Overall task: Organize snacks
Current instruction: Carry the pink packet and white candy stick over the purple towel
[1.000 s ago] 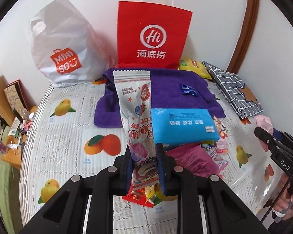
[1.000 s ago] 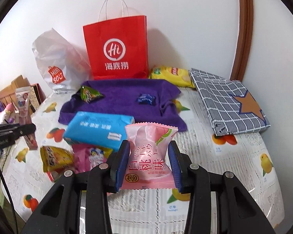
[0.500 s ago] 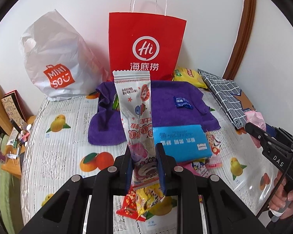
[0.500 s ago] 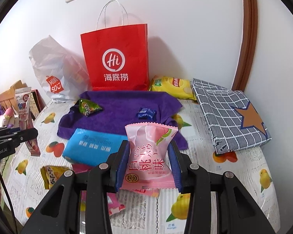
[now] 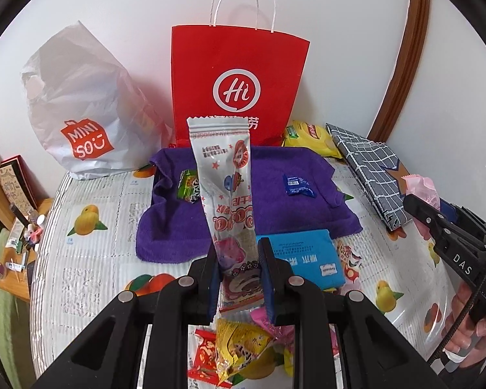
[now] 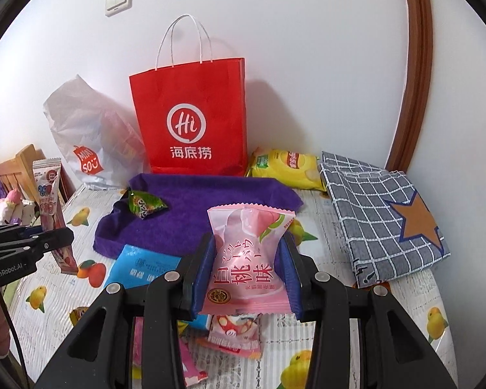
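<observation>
My left gripper [image 5: 238, 259] is shut on a long silver snack packet [image 5: 225, 194] and holds it upright above the table; it also shows in the right wrist view [image 6: 50, 207]. My right gripper [image 6: 248, 259] is shut on a pink peach snack packet [image 6: 248, 259], held above the snack pile. A purple towel [image 5: 285, 201] lies by the red paper bag [image 5: 236, 87] and carries a green candy packet [image 5: 189, 188] and a small blue packet [image 5: 298, 185]. A blue tissue pack [image 5: 307, 257] and loose snacks [image 5: 239, 350] lie below the grippers.
A white Miniso plastic bag [image 5: 77, 107] stands left of the red bag. A yellow chip bag [image 6: 285, 165] and a grey checked cloth [image 6: 382, 214] lie at the right. A wooden shelf with clutter [image 5: 13, 214] is past the table's left edge.
Both grippers have risen and pulled back with their packets; the table objects sit lower and farther in both views. The holds have not changed.
</observation>
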### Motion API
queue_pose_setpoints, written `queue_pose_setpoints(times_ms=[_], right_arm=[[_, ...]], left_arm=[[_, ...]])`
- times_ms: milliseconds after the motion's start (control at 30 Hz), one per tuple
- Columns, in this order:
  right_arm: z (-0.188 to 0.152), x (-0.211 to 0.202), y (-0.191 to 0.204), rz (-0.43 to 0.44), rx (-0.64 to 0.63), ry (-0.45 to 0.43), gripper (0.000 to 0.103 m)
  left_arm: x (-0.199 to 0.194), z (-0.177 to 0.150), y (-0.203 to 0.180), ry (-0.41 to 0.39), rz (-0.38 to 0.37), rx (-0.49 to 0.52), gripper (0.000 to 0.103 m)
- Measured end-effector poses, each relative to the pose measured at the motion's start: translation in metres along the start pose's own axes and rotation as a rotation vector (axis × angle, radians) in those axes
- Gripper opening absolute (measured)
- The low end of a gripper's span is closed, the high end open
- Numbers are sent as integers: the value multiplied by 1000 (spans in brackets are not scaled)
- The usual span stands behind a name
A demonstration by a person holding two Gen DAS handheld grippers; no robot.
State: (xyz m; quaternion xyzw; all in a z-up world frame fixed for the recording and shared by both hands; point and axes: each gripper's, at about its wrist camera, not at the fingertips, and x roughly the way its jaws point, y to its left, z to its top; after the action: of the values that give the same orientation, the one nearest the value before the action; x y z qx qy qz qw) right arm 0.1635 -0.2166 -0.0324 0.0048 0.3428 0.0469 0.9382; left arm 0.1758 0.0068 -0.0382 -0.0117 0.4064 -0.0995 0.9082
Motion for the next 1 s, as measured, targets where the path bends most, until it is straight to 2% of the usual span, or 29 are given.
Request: queue_pose_setpoints(times_ms=[533, 1000], right_arm=[[21, 18, -2, 0, 6, -14, 40], [30, 56, -7, -2, 17, 16, 40]], left_arm=[[16, 22, -4, 5, -1, 6, 21], [44, 36, 5, 31, 4, 1, 21]])
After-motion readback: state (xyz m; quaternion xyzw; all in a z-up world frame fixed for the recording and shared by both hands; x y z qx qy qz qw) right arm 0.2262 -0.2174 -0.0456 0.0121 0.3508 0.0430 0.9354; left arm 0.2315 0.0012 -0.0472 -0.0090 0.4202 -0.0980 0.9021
